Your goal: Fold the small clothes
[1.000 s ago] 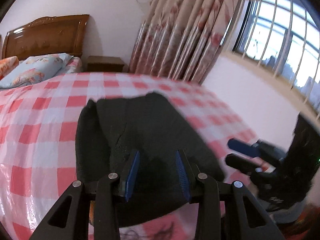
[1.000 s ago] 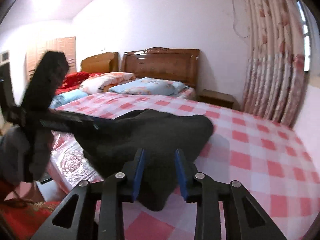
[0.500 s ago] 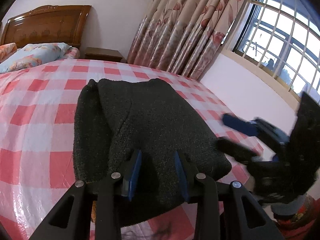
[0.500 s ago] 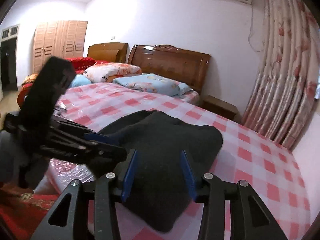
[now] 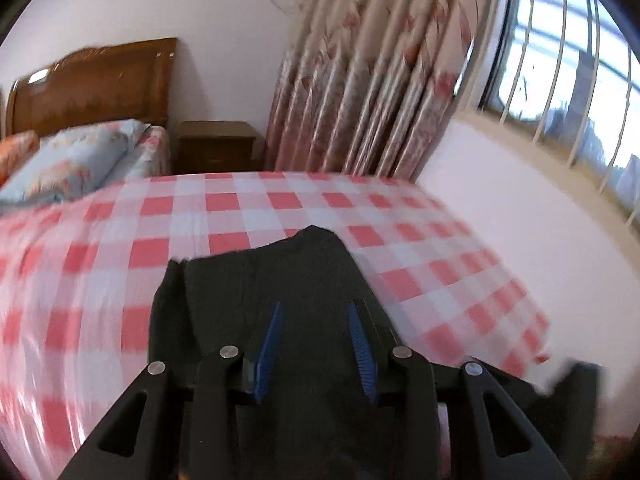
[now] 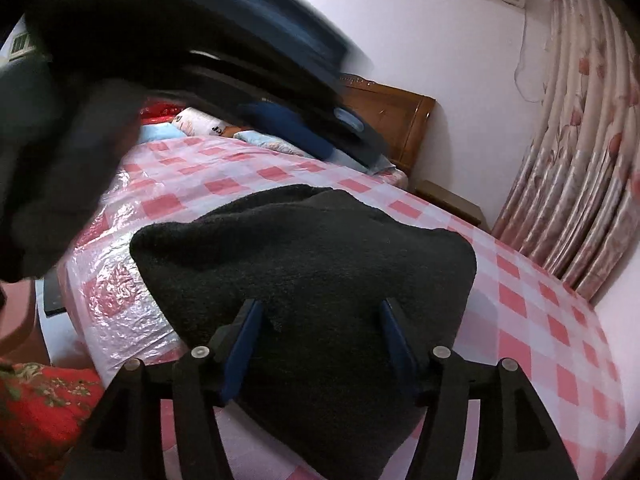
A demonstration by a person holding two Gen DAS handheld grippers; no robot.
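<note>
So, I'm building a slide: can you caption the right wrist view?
Open right gripper above a folded black knit garment on a pink checked bedcover.

place: home bedroom | evidence: bed [image 5: 280, 216], wooden headboard [image 5: 92, 84], pillow [image 5: 76, 160], floral curtains [image 5: 360, 80], nightstand [image 5: 216, 144]
</note>
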